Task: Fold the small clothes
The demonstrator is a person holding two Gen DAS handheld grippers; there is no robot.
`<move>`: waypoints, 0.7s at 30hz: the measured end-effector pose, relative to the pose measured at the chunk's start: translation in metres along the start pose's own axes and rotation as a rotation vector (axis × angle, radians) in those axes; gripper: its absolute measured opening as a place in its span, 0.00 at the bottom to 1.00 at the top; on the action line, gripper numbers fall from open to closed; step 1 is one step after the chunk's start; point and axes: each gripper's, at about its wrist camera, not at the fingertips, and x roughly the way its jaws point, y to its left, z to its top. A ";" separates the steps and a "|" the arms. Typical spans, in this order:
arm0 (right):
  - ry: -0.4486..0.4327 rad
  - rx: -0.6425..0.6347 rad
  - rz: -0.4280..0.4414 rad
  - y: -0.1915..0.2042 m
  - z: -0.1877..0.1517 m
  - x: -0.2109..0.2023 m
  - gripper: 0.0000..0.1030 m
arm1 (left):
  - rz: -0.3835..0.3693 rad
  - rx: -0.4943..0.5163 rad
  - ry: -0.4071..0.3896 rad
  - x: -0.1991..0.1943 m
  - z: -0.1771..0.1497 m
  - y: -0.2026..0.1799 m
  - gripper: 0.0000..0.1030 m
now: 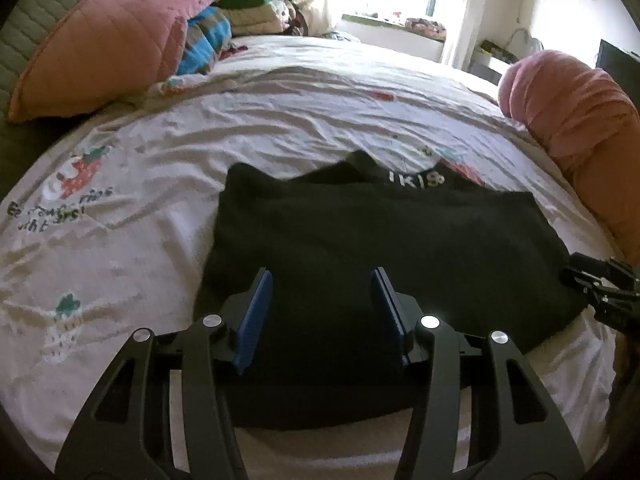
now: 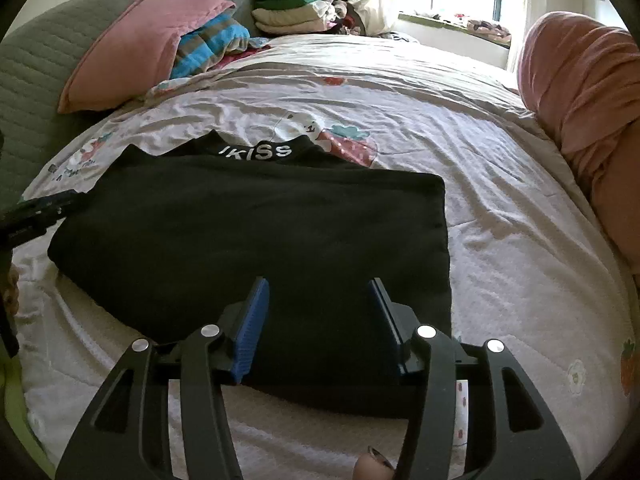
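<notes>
A black garment (image 1: 380, 240) (image 2: 260, 220) lies folded flat into a rough rectangle on the bed. A band with white letters (image 2: 256, 151) peeks out at its far edge. My left gripper (image 1: 321, 276) hovers over the garment's near left part. It is open, its blue pads (image 1: 256, 312) apart, and only dark cloth lies below the gap. My right gripper (image 2: 319, 284) stands open the same way over the near right part. Each gripper shows at the edge of the other's view: the right one (image 1: 600, 292), the left one (image 2: 36, 216).
The white bed sheet (image 2: 500, 240) has strawberry prints. A pink pillow (image 1: 100, 44) and a striped cloth (image 1: 204, 40) lie at the far left, with a pile of folded clothes (image 2: 292, 8) behind. A pink rolled quilt (image 1: 580, 120) lines the right side. A fingertip (image 2: 372, 468) shows at the bottom.
</notes>
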 end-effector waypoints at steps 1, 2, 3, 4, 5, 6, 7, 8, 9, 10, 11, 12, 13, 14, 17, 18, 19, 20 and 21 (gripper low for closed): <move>0.001 -0.001 0.000 0.000 -0.001 0.000 0.48 | 0.000 0.001 0.006 0.001 -0.001 0.000 0.42; 0.003 -0.002 -0.001 0.001 -0.001 0.000 0.48 | 0.002 0.002 0.009 0.001 -0.002 0.000 0.42; 0.007 -0.004 0.000 0.001 -0.002 0.000 0.48 | 0.003 0.002 0.013 0.002 -0.004 0.000 0.42; 0.011 -0.007 0.001 0.002 -0.003 0.000 0.48 | 0.004 0.001 0.020 0.003 -0.005 0.000 0.42; 0.014 -0.009 0.000 0.002 -0.003 0.001 0.48 | 0.006 0.001 0.025 0.004 -0.006 0.000 0.42; 0.019 -0.011 -0.001 0.002 -0.004 0.002 0.48 | 0.009 0.001 0.029 0.004 -0.007 0.000 0.42; 0.024 -0.014 -0.001 0.003 -0.005 0.003 0.48 | 0.013 -0.001 0.036 0.005 -0.009 0.001 0.42; 0.029 -0.016 -0.001 0.003 -0.006 0.004 0.49 | 0.012 -0.005 0.041 0.006 -0.010 0.002 0.42; 0.034 -0.017 0.000 0.002 -0.008 0.004 0.49 | 0.010 -0.006 0.045 0.006 -0.011 0.002 0.42; 0.040 -0.018 -0.002 0.002 -0.009 0.005 0.49 | 0.013 -0.005 0.051 0.008 -0.013 0.002 0.42; 0.049 -0.017 -0.007 0.001 -0.010 0.007 0.49 | 0.015 -0.004 0.057 0.009 -0.014 0.002 0.42; 0.062 -0.014 -0.012 -0.001 -0.013 0.009 0.49 | 0.016 -0.004 0.062 0.010 -0.015 0.002 0.42; 0.077 -0.010 -0.015 -0.002 -0.015 0.011 0.49 | 0.018 -0.003 0.070 0.013 -0.016 0.002 0.42; 0.086 -0.006 -0.017 -0.003 -0.017 0.013 0.49 | 0.019 -0.004 0.078 0.015 -0.018 0.002 0.42; 0.110 0.014 -0.023 -0.008 -0.025 0.016 0.50 | 0.020 -0.008 0.094 0.019 -0.023 0.003 0.42; 0.114 0.019 -0.024 -0.010 -0.027 0.016 0.50 | 0.018 -0.011 0.096 0.019 -0.024 0.004 0.42; 0.116 0.023 -0.024 -0.011 -0.028 0.016 0.50 | 0.010 -0.021 0.098 0.020 -0.025 0.006 0.42; 0.119 0.029 -0.023 -0.012 -0.029 0.016 0.50 | 0.001 -0.035 0.101 0.021 -0.027 0.008 0.42; 0.119 0.035 -0.021 -0.012 -0.031 0.016 0.50 | -0.008 -0.048 0.103 0.022 -0.027 0.011 0.42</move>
